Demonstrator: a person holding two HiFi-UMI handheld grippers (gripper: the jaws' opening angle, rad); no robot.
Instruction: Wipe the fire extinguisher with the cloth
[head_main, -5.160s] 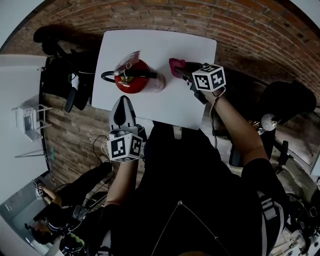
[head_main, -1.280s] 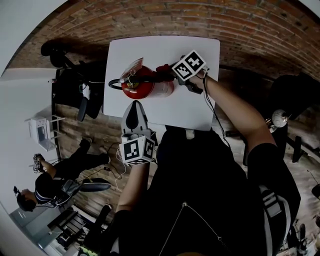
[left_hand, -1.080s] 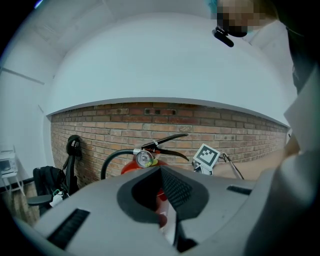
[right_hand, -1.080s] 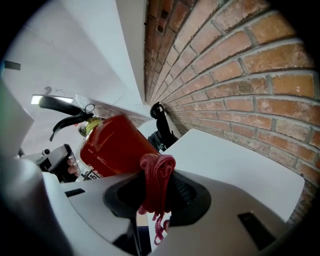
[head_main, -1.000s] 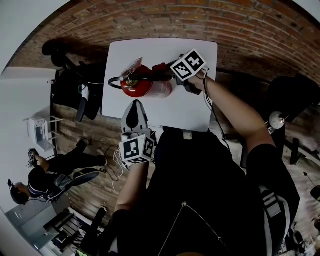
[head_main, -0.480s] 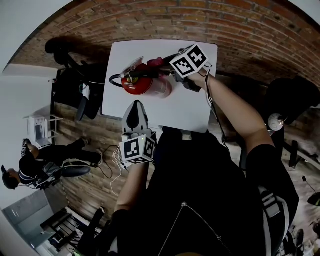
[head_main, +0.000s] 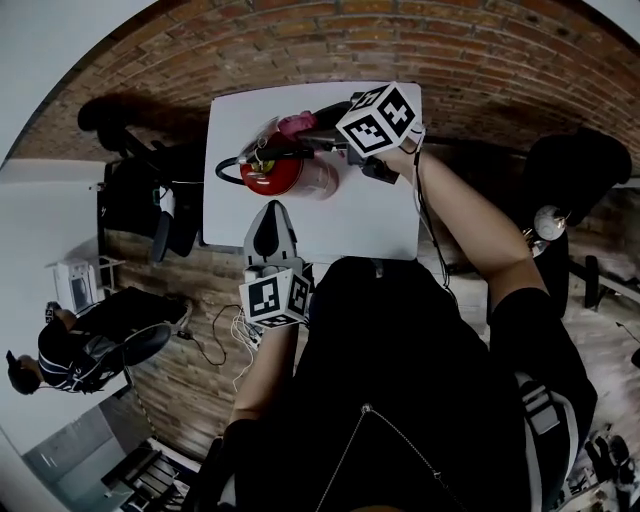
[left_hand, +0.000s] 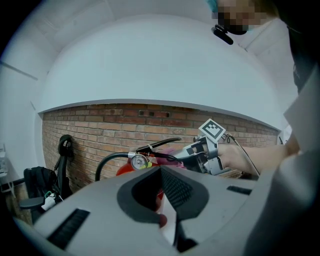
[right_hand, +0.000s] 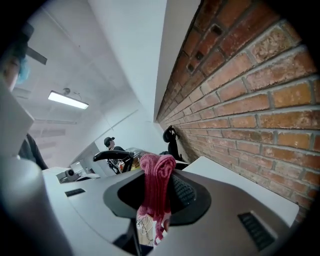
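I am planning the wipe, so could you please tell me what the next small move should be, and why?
Probably lower the right tongs a little and draw the pink cloth down over the red fire extinguisher. The cloth is pinched in those tongs and sits up by the black handle, with the red body just below it.

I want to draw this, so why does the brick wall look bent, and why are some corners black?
Head view: the wide lens bows the brick wall around the table. Left gripper view: the wall's top curves like an arch, and the corners go black. Right gripper view: black corners too, the ceiling light glares white, and the close cloth looks huge.
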